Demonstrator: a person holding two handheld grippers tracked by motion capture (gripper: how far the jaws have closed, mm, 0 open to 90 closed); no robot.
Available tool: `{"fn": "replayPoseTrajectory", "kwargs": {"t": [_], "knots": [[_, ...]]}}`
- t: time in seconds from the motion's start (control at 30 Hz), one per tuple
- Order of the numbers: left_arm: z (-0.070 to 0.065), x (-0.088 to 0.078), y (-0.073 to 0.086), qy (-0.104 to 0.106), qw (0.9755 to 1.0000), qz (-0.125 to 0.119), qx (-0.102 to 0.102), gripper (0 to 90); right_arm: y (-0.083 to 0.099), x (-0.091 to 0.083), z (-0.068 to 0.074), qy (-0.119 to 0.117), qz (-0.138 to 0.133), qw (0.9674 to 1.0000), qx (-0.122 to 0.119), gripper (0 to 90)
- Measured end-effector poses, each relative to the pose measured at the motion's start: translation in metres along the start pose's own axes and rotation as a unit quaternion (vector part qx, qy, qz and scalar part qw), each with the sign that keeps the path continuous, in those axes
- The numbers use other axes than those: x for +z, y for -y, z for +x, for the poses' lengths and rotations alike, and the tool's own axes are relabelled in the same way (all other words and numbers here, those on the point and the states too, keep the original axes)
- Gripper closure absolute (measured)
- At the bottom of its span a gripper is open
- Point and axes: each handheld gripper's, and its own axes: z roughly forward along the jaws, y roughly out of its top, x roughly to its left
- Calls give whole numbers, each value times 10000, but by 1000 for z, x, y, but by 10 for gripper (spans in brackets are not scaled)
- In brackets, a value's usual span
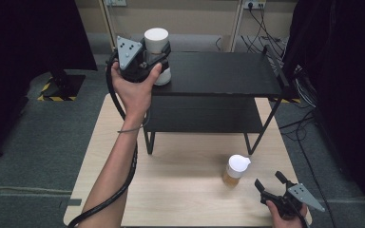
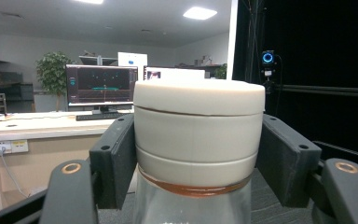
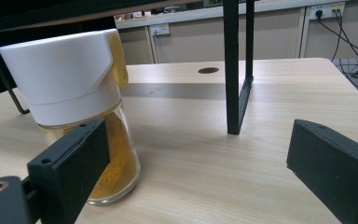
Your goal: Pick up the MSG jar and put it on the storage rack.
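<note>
A clear jar with a tall white lid [image 1: 156,40] is at the left end of the black rack's top shelf [image 1: 218,76]. My left gripper [image 1: 156,53] is shut on it, held from the near side by a hand. In the left gripper view both jaws press on the sides of the white lid [image 2: 198,126], and an amber band shows below it. I cannot tell whether the jar rests on the shelf. A spice jar of yellow powder with a white cap [image 1: 235,170] stands on the wooden table [image 1: 180,199]. My right gripper [image 1: 269,180] is open just right of it. The spice jar [image 3: 70,79] stands beyond its left jaw.
The black two-level rack stands on the far half of the table, and one of its legs [image 3: 235,70] is close ahead in the right gripper view. Dark curtains flank the table, and cables [image 1: 309,95] lie on the floor at the right.
</note>
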Motion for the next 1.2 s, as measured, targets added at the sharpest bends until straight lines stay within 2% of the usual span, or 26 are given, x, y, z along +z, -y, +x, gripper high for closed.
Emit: {"fn": "replayPoseTrajectory", "kwargs": {"t": [0.53,0.63,0.67,0.73,0.83,1.03,1.2], "knots": [[5,-2,8,92,9998,-119,-125,328,0,0,0,-6,3,10000,-13,61],[4,-2,10,6,9998,-147,-166,258,1,0,0,-11,-14,10000,1,61],[2,-2,12,-74,9996,-203,-197,212,0,0,0,-12,-14,10000,6,61],[1,-4,16,-103,9991,-319,-247,144,0,0,0,-12,-8,10000,-1,61],[-2,-7,18,-198,9989,-406,-82,109,0,0,0,-13,-6,10000,-16,61],[-4,-13,22,-172,9983,-537,136,98,0,0,0,-11,0,10000,-18,61],[-4,-18,23,-135,9977,-617,232,86,0,0,0,-11,4,10000,-14,61]]}}
